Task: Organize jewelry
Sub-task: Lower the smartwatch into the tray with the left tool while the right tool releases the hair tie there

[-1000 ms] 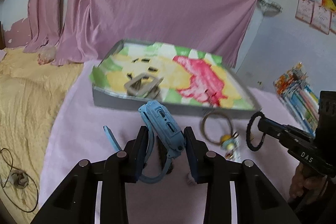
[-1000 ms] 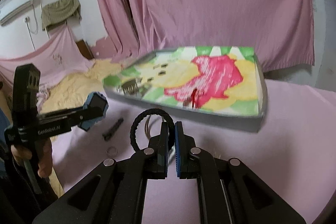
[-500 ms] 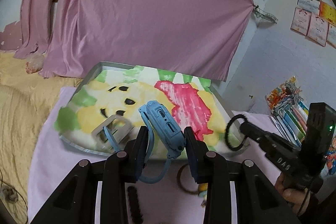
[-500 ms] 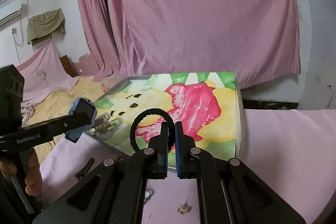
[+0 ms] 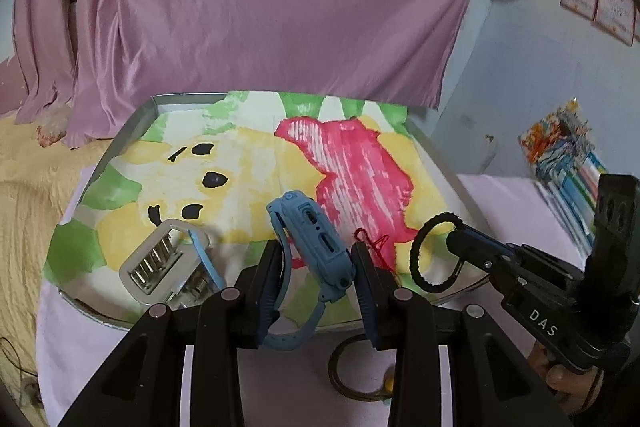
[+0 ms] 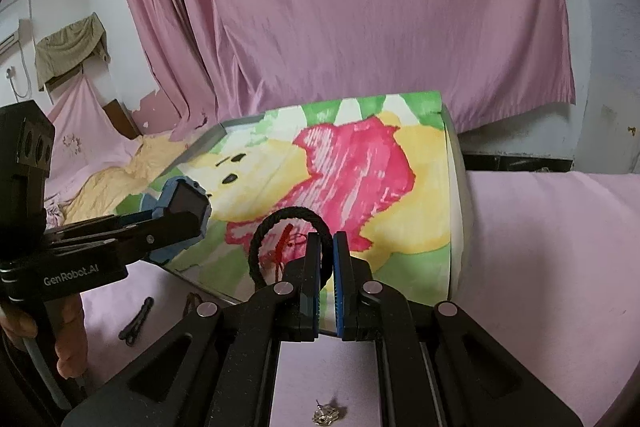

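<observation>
My left gripper [image 5: 316, 255] is shut on a blue watch [image 5: 310, 235], held over the near edge of a metal tray [image 5: 132, 121] lined with a cartoon-print cloth. In the right wrist view the same watch [image 6: 182, 203] shows at the left. My right gripper [image 6: 327, 247] is shut on a black hair tie [image 6: 286, 217], which also hangs over the tray's near right corner as a black loop [image 5: 430, 253]. A silver clasp-like piece [image 5: 160, 263] and a red string [image 5: 374, 241] lie in the tray.
On the pink cloth [image 6: 540, 247] lie a brown bangle [image 5: 352, 375], a black hair clip [image 6: 136, 323] and a small metal charm [image 6: 326, 415]. Pink curtains [image 5: 260, 7] hang behind. Colourful books [image 5: 568, 155] stand at the right. A hand [image 6: 68, 339] grips the left handle.
Both grippers have moved forward over the tray, carrying the watch and the hair tie; the tray now looms larger and closer in both views.
</observation>
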